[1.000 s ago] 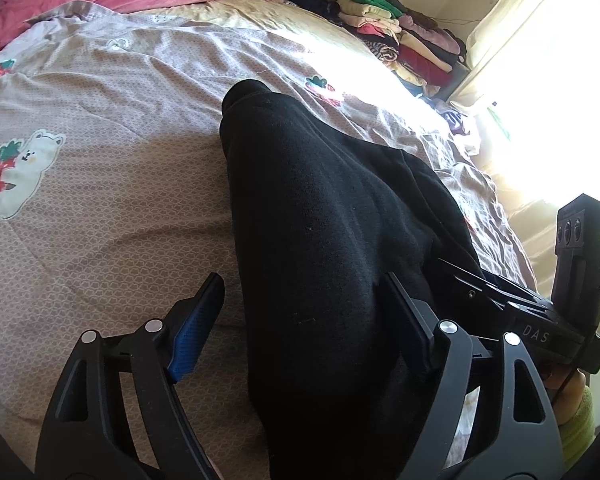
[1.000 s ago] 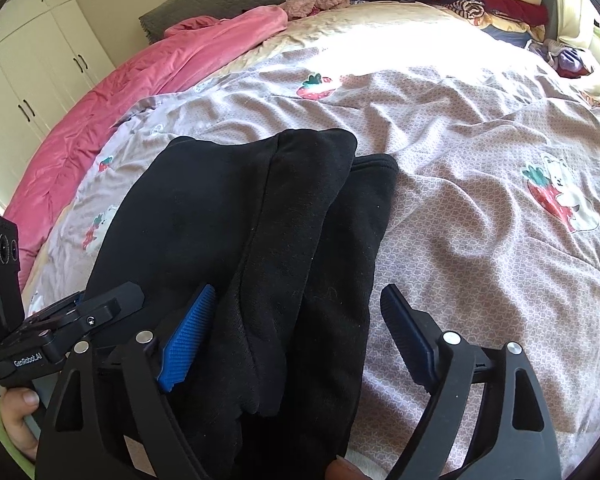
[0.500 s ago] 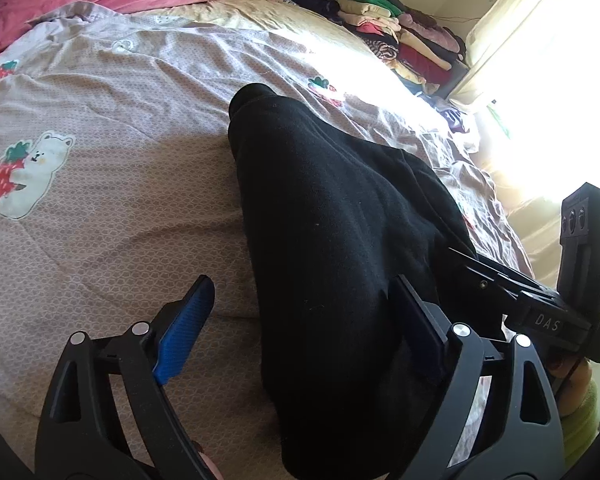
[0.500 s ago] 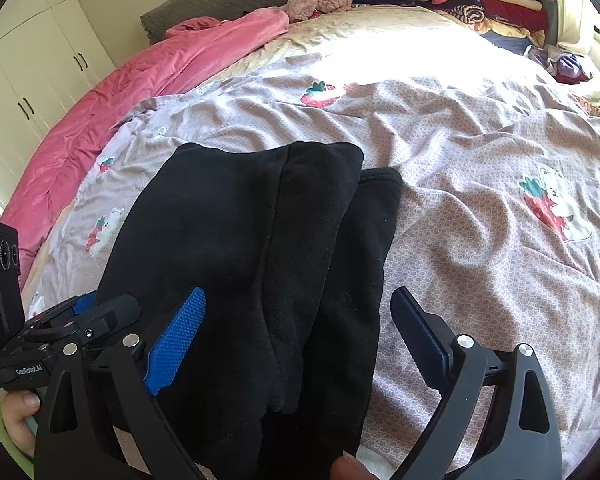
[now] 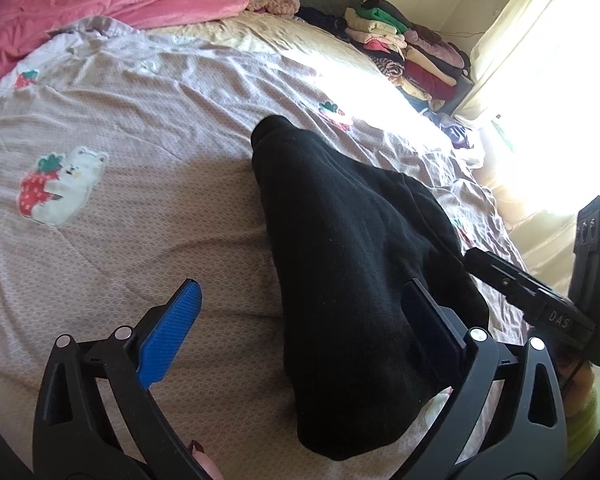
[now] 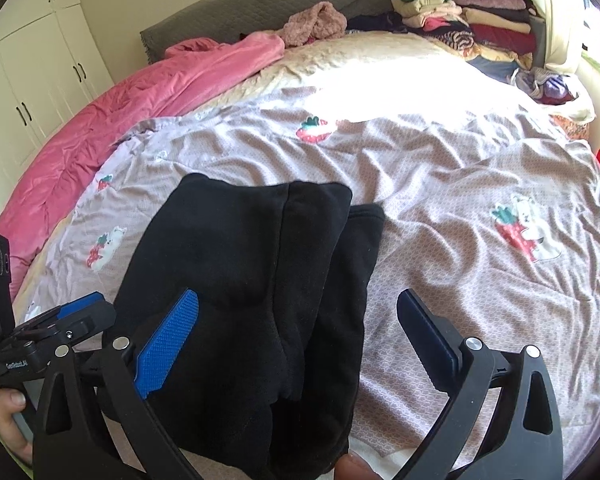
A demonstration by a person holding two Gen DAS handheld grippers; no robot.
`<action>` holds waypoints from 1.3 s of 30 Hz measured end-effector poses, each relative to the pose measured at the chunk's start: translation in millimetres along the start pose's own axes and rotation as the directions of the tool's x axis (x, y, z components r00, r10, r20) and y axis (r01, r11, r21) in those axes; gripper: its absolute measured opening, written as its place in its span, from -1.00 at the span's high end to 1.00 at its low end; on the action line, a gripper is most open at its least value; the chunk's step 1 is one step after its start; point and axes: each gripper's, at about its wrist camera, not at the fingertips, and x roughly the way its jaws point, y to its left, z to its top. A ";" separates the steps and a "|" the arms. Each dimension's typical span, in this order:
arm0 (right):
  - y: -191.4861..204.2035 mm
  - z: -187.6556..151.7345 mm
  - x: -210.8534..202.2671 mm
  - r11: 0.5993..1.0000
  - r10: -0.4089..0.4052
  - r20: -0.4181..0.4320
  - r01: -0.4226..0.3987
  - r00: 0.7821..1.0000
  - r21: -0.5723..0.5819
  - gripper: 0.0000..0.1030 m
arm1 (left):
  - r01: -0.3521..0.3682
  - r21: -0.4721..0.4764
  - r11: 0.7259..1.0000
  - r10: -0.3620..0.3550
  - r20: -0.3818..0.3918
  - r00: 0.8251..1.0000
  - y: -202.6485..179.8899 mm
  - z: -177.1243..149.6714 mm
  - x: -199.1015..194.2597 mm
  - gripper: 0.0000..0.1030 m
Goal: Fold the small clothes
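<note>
Bed (image 6: 440, 280), black pants (image 6: 252, 304) run lengthwise ahead; right gripper (image 6: 296, 332) nearer, left gripper (image 5: 300, 336) too, both w/ jaws apart

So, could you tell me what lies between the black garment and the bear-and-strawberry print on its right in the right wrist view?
Only bare, wrinkled bedsheet lies between the black garment and the bear-and-strawberry print; the right wrist view shows it.

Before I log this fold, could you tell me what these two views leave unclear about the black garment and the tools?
- Black garment, right wrist view: near end cut off by the bottom edge and the right tool.
- Left wrist view: its far side is hidden by its own bulk.
- Left tool: the right finger overlaps the cloth; contact unclear.
- Garment type: unreadable.
</note>
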 end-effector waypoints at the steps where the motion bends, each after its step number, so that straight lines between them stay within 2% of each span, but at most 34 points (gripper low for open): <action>1: 0.9 0.5 -4.4 1.000 -0.006 0.014 0.006 1.000 -0.004 -0.92 | -0.011 0.005 1.000 0.011 0.011 1.000 -0.8 0.1 -3.1 -0.82; 11: 17.8 -5.0 -57.3 0.998 -0.047 0.149 0.054 0.988 -0.041 -0.92 | -0.086 0.063 0.994 0.078 0.120 0.990 -9.6 -9.4 -47.0 -0.82; 24: 44.2 -42.3 -119.3 0.993 -0.057 0.257 0.082 0.965 -0.088 -0.92 | -0.127 0.113 0.985 0.099 0.223 0.970 -22.1 -40.7 -102.7 -0.82; 28: 50.8 -60.1 -130.2 0.992 -0.061 0.273 0.089 0.960 -0.091 -0.92 | -0.139 0.130 0.982 0.105 0.240 0.965 -26.1 -56.1 -114.5 -0.82; 34: 51.8 -89.7 -141.9 0.990 -0.088 0.302 0.115 0.949 -0.075 -0.92 | -0.150 0.117 0.982 0.122 0.222 0.968 -20.4 -79.4 -122.2 -0.82; 39: 49.2 -114.3 -137.6 0.991 -0.096 0.274 0.118 0.957 -0.063 -0.92 | -0.170 0.120 0.978 0.143 0.204 0.968 -18.2 -96.4 -123.6 -0.82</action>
